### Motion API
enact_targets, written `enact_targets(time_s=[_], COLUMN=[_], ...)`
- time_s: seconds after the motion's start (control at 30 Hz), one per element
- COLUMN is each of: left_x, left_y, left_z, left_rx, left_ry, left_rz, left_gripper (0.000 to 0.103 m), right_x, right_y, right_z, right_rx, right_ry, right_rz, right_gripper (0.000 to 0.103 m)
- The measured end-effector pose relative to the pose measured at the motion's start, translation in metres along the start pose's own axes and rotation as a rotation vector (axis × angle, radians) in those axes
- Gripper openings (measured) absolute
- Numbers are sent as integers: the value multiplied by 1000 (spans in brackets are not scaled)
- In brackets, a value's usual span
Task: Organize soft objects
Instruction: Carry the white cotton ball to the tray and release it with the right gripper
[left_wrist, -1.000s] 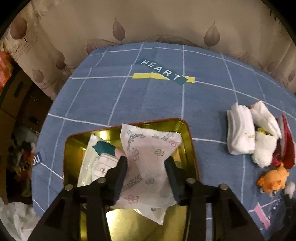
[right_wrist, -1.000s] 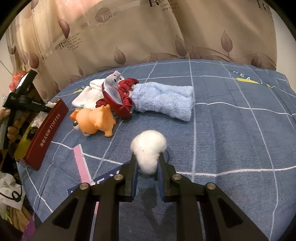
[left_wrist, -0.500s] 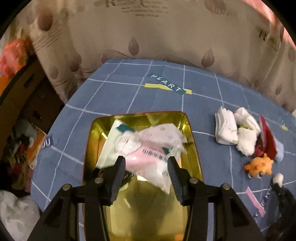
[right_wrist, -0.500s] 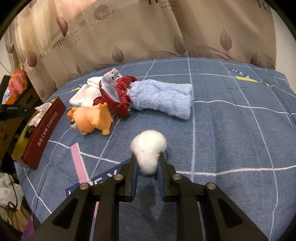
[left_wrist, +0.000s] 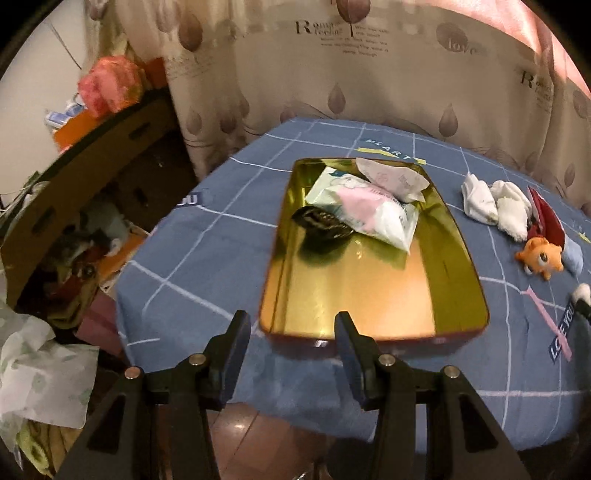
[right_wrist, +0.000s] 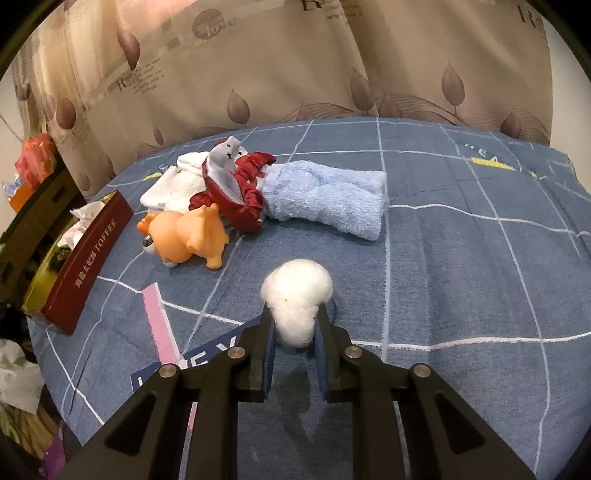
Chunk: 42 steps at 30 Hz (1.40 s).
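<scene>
Withdrawn from gold tin (left_wrist: 461, 236), left hand-held gripper (left_wrist: 291, 338): released, empty, near tin's short edge. Right hand-held gripper (right_wrist: 293, 326): clenched on white cotton ball (right_wrist: 297, 299), above bench (right_wrist: 461, 277); tin lies leftward, long axis running away.

Red tin side (right_wrist: 90, 258), left of right-wrist frame: "TOFFEE" after Chinese characters. Blue cloth (left_wrist: 229, 236): "HEART", "LOVE YOU". Curtain (left_wrist: 369, 74), top: "Romantic Feeling", "love".

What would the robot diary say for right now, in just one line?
left claw: open, empty, before gold metal tin | right claw: shut on white fluffy cotton ball | tin: holds tissue packets
</scene>
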<state>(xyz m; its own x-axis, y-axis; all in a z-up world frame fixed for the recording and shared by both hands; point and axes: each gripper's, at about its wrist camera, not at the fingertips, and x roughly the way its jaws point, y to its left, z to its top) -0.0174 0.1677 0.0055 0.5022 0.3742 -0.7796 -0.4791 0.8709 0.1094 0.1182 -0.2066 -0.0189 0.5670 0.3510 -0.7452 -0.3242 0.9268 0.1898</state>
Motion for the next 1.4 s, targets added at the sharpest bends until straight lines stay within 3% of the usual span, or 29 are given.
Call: enact_targets(time_s=[0.13, 0.23, 0.33, 0.43, 0.6, 0.73, 0.93, 1.33, 1.4], left_x=[-13, -22, -23, -16, -14, -9, 1, 4, 6], left_y=[10, 18, 26, 34, 51, 64, 68, 72, 73], left_z=[-11, -12, -11, -10, -8, -8, -8, -8, -8], left_rx=[-21, -53, -75, -101, -167, -217, -225, -247, -253], left_ry=[-22, -69, -91, -54, -55, -29, 12, 26, 35], left_rz=[-2, 14, 35, 27, 42, 31, 12, -2, -3], left_gripper=[48, 51, 54, 54, 54, 54, 54, 54, 54], right_x=[-13, -30, -41, -39, -12, 28, 66, 99, 98], right_y=[21, 55, 103, 172, 270, 325, 364, 389, 386], right_z=[3, 12, 26, 39, 41, 33, 28, 33, 33], right_rx=[-15, -48, -103, -198, -338, -415, -462, -466, -454], right_ry=[-6, -34, -33, 13, 123, 234, 325, 362, 350], right_rz=[31, 105, 225, 363, 474, 467, 406, 365, 365], right_gripper=[17, 17, 17, 17, 17, 17, 17, 26, 44])
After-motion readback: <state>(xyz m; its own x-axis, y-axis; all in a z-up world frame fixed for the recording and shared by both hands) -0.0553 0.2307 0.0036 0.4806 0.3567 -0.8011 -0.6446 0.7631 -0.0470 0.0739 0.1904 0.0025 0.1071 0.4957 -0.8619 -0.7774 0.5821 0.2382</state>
